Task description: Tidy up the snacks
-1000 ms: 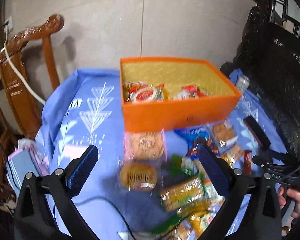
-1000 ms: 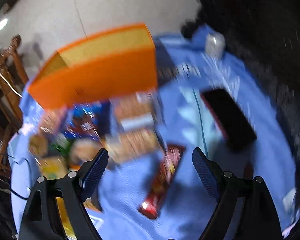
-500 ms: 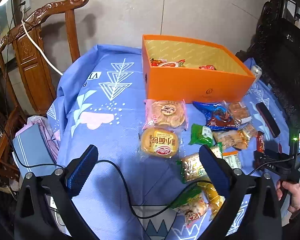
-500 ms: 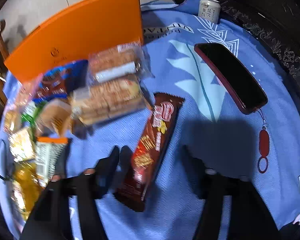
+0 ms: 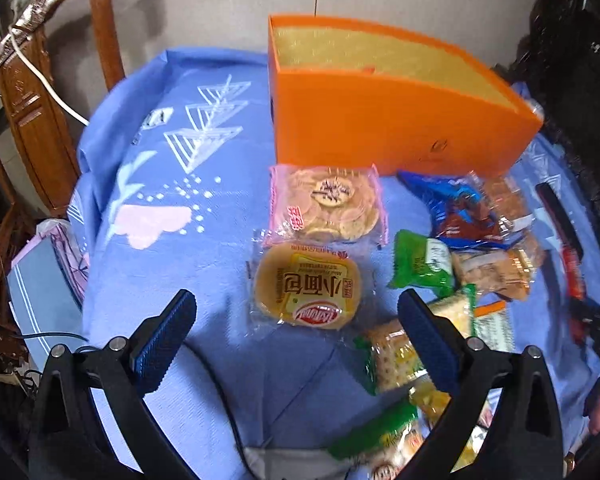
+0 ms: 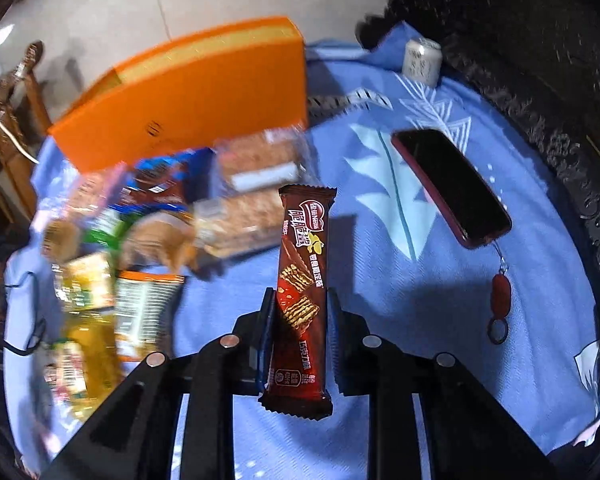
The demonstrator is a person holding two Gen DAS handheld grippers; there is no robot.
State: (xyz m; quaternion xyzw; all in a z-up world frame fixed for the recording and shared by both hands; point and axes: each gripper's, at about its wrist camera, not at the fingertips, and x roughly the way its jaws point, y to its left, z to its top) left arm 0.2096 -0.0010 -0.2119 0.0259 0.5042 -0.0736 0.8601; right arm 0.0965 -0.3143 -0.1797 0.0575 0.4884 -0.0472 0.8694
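Observation:
An orange box point(image 5: 388, 128) stands at the back of the blue tablecloth point(image 5: 172, 240); it also shows in the right wrist view point(image 6: 188, 96). My left gripper point(image 5: 296, 340) is open, just above and in front of a round yellow bun packet point(image 5: 306, 284). A pink cracker packet point(image 5: 326, 204) lies behind the bun. My right gripper point(image 6: 300, 312) is shut on a brown wafer bar point(image 6: 302, 280), held lifted above the cloth. Several loose snack packets point(image 6: 140, 240) lie left of it.
A dark red phone point(image 6: 452, 186) with a red charm point(image 6: 500, 300) lies on the right of the cloth. A drink can point(image 6: 420, 60) stands at the back right. A wooden chair point(image 5: 40, 92) stands left of the table. A black cable point(image 5: 216, 384) crosses the front.
My right gripper has closed on the wafer bar and lifted it off the cloth. My left gripper has moved lower and closer to the bun packet.

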